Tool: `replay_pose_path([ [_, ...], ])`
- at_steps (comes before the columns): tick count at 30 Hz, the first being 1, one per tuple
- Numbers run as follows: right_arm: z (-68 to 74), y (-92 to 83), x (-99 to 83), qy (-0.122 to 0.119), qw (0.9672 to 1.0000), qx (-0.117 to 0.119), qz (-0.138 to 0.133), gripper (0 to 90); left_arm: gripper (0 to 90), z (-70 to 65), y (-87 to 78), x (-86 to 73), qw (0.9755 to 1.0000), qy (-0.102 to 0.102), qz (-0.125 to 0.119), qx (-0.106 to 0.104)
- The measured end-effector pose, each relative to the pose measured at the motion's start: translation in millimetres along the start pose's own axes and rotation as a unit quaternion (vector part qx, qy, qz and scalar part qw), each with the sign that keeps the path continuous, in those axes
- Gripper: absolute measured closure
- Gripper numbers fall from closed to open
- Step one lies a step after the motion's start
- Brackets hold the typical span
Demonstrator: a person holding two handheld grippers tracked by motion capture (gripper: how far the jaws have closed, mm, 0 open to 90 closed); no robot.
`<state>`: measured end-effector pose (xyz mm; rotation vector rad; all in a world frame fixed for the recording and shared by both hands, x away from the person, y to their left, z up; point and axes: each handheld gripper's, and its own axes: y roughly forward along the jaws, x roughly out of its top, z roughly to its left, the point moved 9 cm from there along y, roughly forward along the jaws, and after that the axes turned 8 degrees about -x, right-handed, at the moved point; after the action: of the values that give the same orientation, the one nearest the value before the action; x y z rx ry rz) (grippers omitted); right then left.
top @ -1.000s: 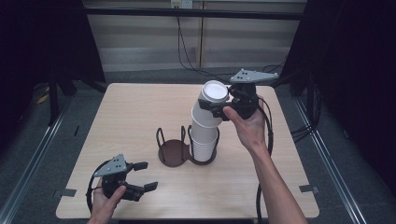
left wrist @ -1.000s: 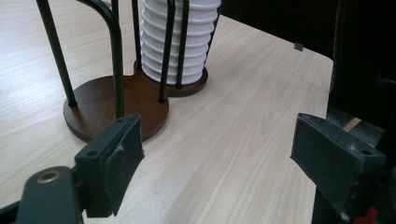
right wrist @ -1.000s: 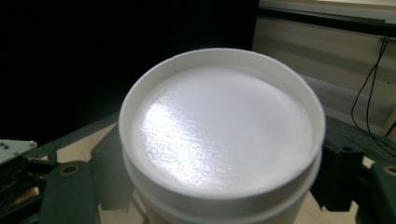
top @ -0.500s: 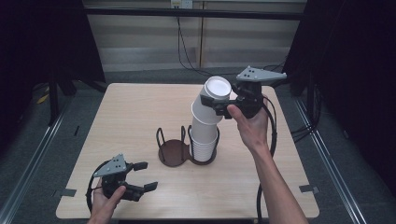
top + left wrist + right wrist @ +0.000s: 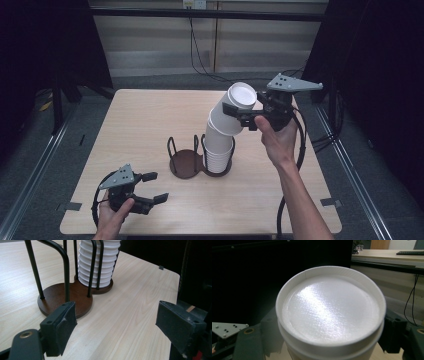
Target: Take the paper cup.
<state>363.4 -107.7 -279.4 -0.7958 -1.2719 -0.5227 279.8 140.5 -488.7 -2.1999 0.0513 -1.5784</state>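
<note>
Right gripper [image 5: 246, 116] clamps the top white upside-down paper cups [image 5: 239, 97], tilted above the stack [image 5: 218, 150] in the black wire holder [image 5: 187, 162] mid-desk; left gripper [image 5: 152, 187] idles open. Nested cups might drag along, toppling.

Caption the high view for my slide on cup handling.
Right hand-held gripper tilts upturned white cups off the stack in the wire holder.

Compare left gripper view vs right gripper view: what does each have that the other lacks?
Left gripper view: left gripper open over the table, the empty brown holder base and the ribbed rims of the stacked cups behind black wire posts. Right gripper view: the flat bottom of the top cup, clamped between the right gripper jaws, with a distant desk behind. Shared: white paper cups.
</note>
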Motion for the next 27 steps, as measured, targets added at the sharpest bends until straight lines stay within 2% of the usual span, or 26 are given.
replay_pose_path([
  [6,1.4,-10.7,-3.2,0.000,1.0000,0.000,0.003,23.0,16.3,0.9,0.5,3.0,1.0000,0.001,-0.003,0.000],
  [14,3.5,-27.7,-10.8,0.004,1.0000,0.007,0.004,23.0,16.2,-3.9,4.9,17.8,0.9997,0.012,-0.017,-0.008],
  [16,4.2,-28.8,-12.6,0.003,1.0000,0.007,0.005,23.0,16.2,-5.3,7.6,23.4,0.9997,0.018,-0.018,-0.008],
  [18,6.3,-32.7,-17.0,0.000,0.9999,0.006,0.008,23.0,16.2,-9.9,12.5,30.4,0.9993,0.021,-0.022,-0.020],
  [20,6.9,-33.9,-17.9,0.001,0.9999,0.007,0.009,23.0,16.3,-11.4,13.9,32.3,0.9992,0.027,-0.021,-0.021],
  [22,9.3,-39.3,-22.0,0.002,0.9999,0.010,0.009,23.1,16.2,-15.0,16.8,34.7,0.9987,0.047,-0.014,-0.018],
  [24,11.0,-41.9,-27.0,0.003,0.9998,0.014,0.013,23.0,15.8,-16.6,17.8,35.8,0.9985,0.048,-0.015,-0.021],
  [25,11.4,-42.9,-29.8,0.002,0.9998,0.012,0.016,23.1,15.9,-20.0,19.0,38.8,0.9975,0.056,-0.024,-0.037],
  [27,13.7,-45.4,-35.2,0.004,0.9997,0.016,0.019,23.1,15.9,-20.1,21.3,41.7,0.9976,0.055,-0.027,-0.034],
])
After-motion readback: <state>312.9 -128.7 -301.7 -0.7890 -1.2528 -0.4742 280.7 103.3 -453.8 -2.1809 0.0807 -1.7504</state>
